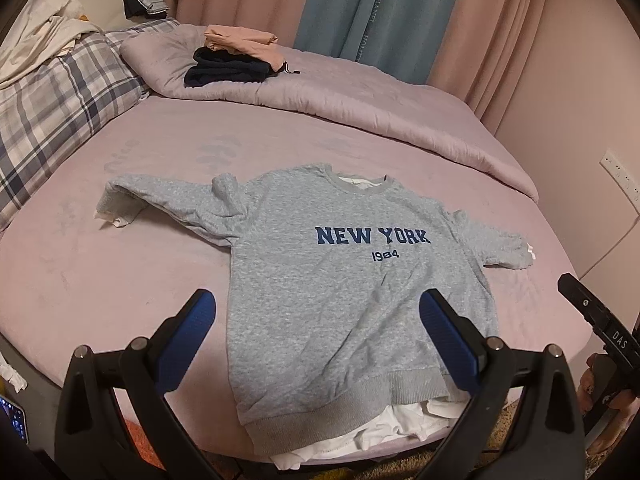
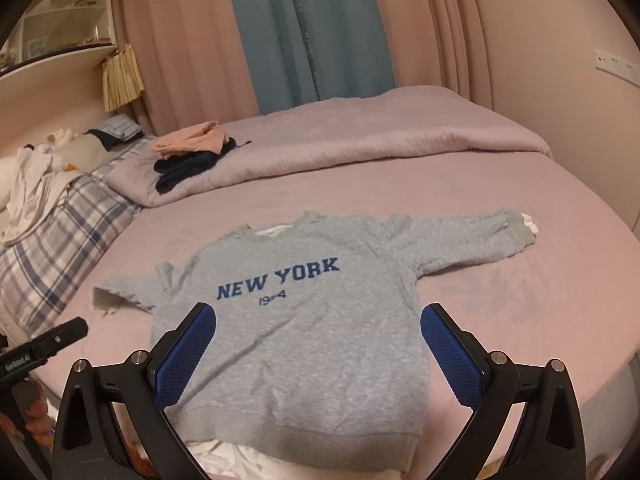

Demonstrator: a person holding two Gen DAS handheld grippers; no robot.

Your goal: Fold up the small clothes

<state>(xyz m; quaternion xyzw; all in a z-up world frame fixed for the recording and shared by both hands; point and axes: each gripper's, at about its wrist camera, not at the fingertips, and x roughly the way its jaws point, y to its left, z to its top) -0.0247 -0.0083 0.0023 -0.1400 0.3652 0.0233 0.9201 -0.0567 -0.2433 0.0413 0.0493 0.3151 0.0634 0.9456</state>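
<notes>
Both sets of jaws stand wide apart and grip nothing: my left gripper (image 1: pixel 318 334) and my right gripper (image 2: pixel 318 344) hover just short of the near edge of the bed (image 1: pixel 120 280). The bed, under a lilac sheet, fills everything ahead of the jaws. Past them, toward the far side, a rolled lilac duvet (image 1: pixel 360 112) runs across. Straight ahead of both pairs of jaws lies the grey sweatshirt (image 1: pixel 340 272), flat, front up, lettered NEW YORK, sleeves spread to either side, its ribbed hem nearest the jaws. A white garment (image 1: pixel 392 428) pokes out from under that hem; I think it is an inner layer, but the view is too poor to say. Far beyond the left jaws, a small stack of folded clothes (image 1: pixel 232 60), peach over dark navy, sits on the duvet.
</notes>
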